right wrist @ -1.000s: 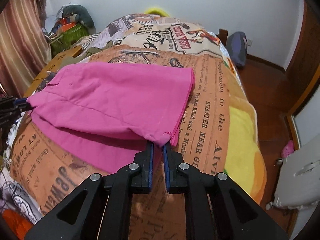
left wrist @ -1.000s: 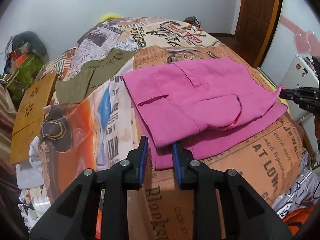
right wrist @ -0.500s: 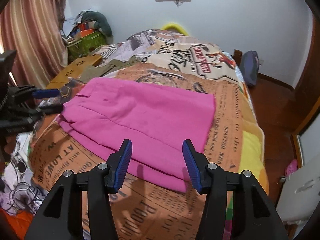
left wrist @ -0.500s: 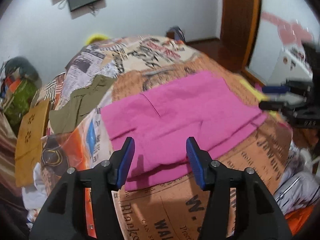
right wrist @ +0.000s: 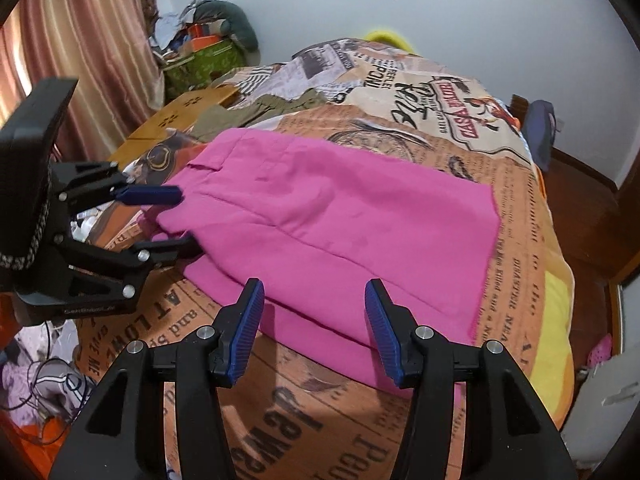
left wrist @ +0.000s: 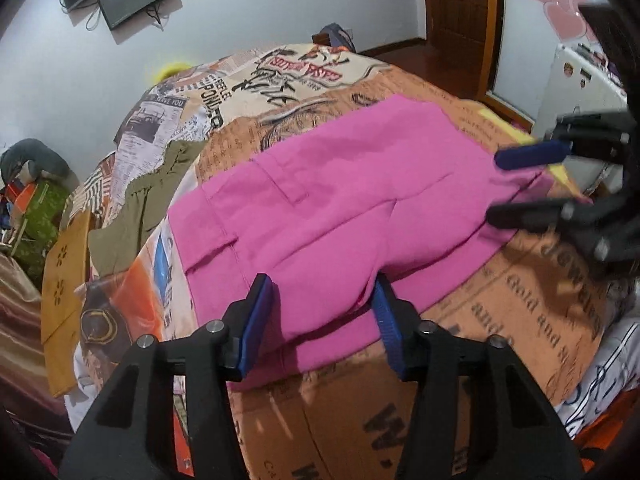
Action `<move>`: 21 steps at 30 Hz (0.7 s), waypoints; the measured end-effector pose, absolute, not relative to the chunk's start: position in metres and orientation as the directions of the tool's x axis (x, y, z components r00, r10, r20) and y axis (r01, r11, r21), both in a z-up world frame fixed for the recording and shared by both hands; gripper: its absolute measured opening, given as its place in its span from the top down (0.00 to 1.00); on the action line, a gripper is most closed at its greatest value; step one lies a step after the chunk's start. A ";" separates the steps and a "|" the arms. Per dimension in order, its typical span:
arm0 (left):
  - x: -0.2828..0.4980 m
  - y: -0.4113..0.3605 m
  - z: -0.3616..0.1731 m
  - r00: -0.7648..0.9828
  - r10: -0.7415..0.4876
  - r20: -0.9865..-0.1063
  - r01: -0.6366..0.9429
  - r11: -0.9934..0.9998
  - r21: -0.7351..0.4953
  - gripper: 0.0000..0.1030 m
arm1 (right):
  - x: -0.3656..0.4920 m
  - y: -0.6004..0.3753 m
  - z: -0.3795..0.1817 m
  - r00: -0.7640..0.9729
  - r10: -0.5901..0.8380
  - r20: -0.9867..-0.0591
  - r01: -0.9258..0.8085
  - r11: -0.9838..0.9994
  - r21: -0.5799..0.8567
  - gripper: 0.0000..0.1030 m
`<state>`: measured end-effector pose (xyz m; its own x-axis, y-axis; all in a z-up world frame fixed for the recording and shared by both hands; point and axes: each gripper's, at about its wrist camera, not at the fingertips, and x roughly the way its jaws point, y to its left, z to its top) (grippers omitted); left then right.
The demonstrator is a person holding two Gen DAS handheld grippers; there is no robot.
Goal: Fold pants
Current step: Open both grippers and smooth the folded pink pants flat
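Pink pants folded once on the bed, both grippers let go

The pink pants lie flat on the newspaper-print bedspread, doubled over so the top layer sits a little short of the bottom layer along the near edge. An olive garment lies apart from them, further up the bed

Left gripper holds nothing; its jaws have just been opening, then eased in a touch, and they stand apart just over the near edge at the waistband end, cloth showing between them but not pinched. Right gripper is likewise spread wide and empty, jaws just opened, hovering over the near edge toward the leg end

Handling guess: light, thin, soft cloth, no stiffness at all, so it will sag and drape wherever it is not supported and the layers can slide apart. Not fragile, not slippery on this bedspread by the look of it. For another fold, best pinch both layers together at the two corners of one short end, one gripper per corner; a single-layer grab would peel the fold open
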<state>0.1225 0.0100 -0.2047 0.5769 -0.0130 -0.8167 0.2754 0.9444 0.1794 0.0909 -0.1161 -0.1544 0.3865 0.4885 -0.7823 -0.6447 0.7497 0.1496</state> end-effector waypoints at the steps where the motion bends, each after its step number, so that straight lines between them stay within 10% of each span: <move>1: 0.125 0.011 -0.202 0.581 -0.022 -0.814 0.272 0.947 0.168 0.56 | 0.090 -0.114 -0.155 0.380 0.492 -0.784 -0.648 0.746 0.154 0.53; 10: 0.136 0.019 -0.179 0.609 -0.069 -0.790 0.255 0.960 0.113 0.59 | 0.095 -0.094 -0.164 0.381 0.481 -0.790 -0.661 0.739 0.131 0.53; 14: 0.132 0.016 -0.179 0.598 -0.106 -0.795 0.274 0.959 0.078 0.59 | 0.105 -0.094 -0.167 0.379 0.492 -0.784 -0.638 0.753 0.164 0.84; 21: 0.123 -0.005 -0.200 0.596 -0.065 -0.800 0.325 0.931 0.166 0.59 | 0.107 -0.100 -0.156 0.404 0.526 -0.748 -0.618 0.760 0.200 0.90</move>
